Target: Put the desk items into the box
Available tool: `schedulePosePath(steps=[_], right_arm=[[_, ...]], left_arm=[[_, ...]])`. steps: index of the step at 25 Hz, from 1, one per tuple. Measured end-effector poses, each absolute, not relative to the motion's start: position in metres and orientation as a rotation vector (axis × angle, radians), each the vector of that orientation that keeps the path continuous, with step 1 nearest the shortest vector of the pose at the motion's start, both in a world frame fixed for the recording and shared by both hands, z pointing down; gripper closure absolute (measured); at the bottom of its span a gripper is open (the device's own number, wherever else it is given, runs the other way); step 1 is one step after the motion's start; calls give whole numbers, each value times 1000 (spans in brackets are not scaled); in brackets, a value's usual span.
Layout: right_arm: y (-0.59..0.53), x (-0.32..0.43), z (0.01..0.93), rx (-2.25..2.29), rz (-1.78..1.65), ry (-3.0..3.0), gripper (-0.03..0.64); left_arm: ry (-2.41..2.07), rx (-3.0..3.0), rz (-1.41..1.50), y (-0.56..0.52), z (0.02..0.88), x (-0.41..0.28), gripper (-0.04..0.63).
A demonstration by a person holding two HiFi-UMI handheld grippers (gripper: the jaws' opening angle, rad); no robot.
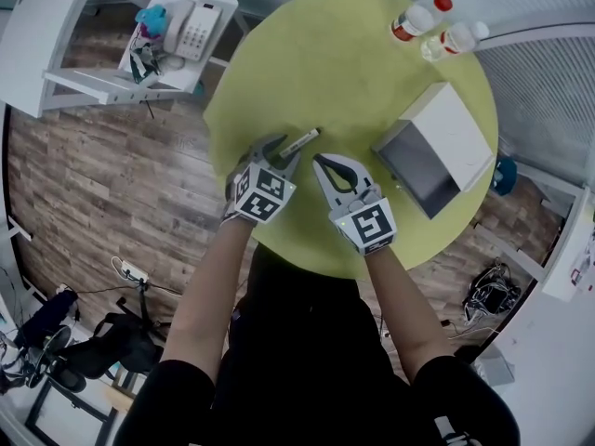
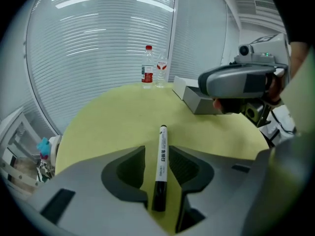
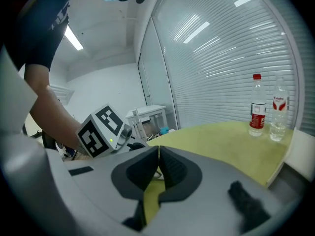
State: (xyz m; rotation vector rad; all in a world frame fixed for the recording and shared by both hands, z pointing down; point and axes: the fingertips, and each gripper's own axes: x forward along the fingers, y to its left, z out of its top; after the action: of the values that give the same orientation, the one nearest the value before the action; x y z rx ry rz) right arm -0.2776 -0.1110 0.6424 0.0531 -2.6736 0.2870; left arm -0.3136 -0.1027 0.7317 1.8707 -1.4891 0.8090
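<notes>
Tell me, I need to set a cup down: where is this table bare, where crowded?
The table is barest across its middle and far left, bordered by the marker, the bottles and the box. Crowded: the near edge, where the left gripper straddles the marker beside the right gripper, and the right side by the box.

At the far edge of the round yellow-green table stand two clear bottles close together, one with a red cap and one with a white cap. To the left of the table, on the wooden floor, is a white side table. It carries a white telephone and a teal thing.
</notes>
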Motion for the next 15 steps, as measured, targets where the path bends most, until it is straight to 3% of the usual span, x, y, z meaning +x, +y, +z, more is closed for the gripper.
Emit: schedulePosePath(steps=[15], right_arm=[[-127, -250, 627, 128, 367, -2694, 598]], left_arm=[[-1437, 1782, 915, -104, 750, -307, 480]])
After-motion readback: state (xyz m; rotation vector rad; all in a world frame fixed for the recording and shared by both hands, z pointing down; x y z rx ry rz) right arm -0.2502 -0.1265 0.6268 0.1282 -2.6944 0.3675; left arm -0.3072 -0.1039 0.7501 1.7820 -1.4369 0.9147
